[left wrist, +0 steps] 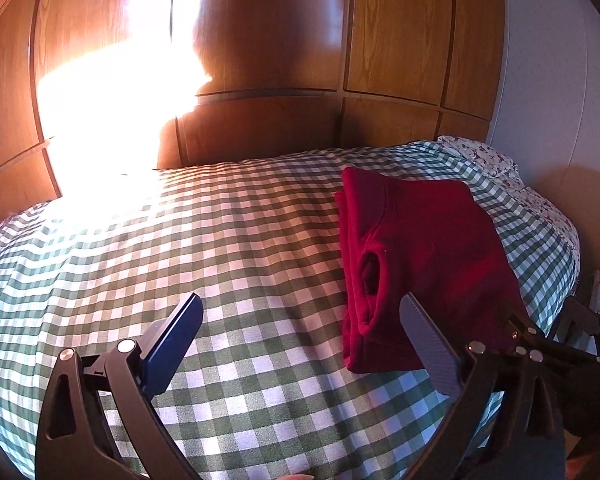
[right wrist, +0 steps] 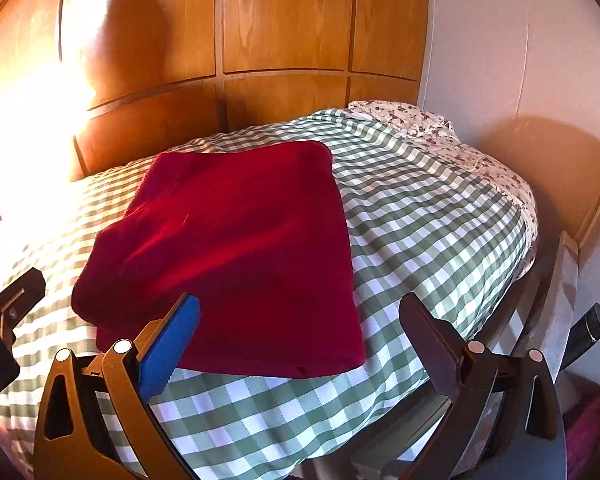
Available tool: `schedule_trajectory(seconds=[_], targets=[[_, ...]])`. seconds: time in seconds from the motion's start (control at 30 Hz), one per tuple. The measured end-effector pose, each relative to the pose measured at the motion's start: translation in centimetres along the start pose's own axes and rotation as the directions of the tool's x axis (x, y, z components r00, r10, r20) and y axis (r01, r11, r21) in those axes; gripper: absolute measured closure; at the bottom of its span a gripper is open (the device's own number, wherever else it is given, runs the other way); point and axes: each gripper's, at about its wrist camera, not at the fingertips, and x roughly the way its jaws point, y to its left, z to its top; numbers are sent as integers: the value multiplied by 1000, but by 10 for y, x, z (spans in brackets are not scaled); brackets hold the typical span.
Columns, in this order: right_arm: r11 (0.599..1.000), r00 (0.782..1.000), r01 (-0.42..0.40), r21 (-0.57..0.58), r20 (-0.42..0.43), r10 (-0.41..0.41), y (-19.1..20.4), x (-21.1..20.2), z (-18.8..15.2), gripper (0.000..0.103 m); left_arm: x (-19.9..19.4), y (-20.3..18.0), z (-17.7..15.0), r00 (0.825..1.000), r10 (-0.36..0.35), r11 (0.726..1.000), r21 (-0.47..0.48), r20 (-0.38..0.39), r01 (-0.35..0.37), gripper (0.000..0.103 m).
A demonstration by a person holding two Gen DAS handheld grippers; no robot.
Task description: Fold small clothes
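Lying folded on the bed point(left wrist: 240, 264), the red garment point(left wrist: 428, 264) sits ahead of the left tongs point(left wrist: 300, 312) and off to their right, its near edge just behind the right finger point(left wrist: 428, 344). Those left tongs stand released, spread wide, with only checked bedcover showing between the blue pad point(left wrist: 176, 344) and the grey one; nothing is gripped. From the other side, the red garment point(right wrist: 236, 256) lies ahead and to the left of the right tongs point(right wrist: 300, 312), whose blue pad point(right wrist: 168, 348) overlaps its near edge in view, though contact cannot be told. The right tongs are also released, the fingers well apart over the green-and-white cover with nothing between them. Part of the left tongs point(right wrist: 4, 312) shows at the far left of the right view. Beyond the bed stands a wooden wardrobe point(left wrist: 380, 40), and a flowered pillow point(right wrist: 412, 120) lies far ahead to the right.
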Motion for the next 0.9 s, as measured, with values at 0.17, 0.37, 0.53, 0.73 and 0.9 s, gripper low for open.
schedule_trajectory(seconds=[0.17, 0.37, 0.53, 0.73, 0.9], targets=[[1000, 1000, -1, -2, 9, 1, 0, -2, 0, 4, 0, 2, 0, 1000, 1, 1000, -14, -1, -1, 3], [1000, 1000, 3, -4, 7, -3, 2, -3, -5, 4, -2, 5, -1, 1000, 1, 1000, -24, 4, -1, 3], [1000, 1000, 19, 7, 22, -19, 2, -4, -4, 4, -4, 8, -1, 1000, -1, 1000, -24, 10, 1, 3], [1000, 999, 15, 23, 39, -16, -1, -6, 0, 4, -7, 6, -3, 1000, -10, 1000, -15, 23, 10, 3], [1000, 999, 9, 30, 42, -10, -1, -7, 0, 4, -7, 5, -2, 1000, -27, 999, -28, 14, 28, 3]])
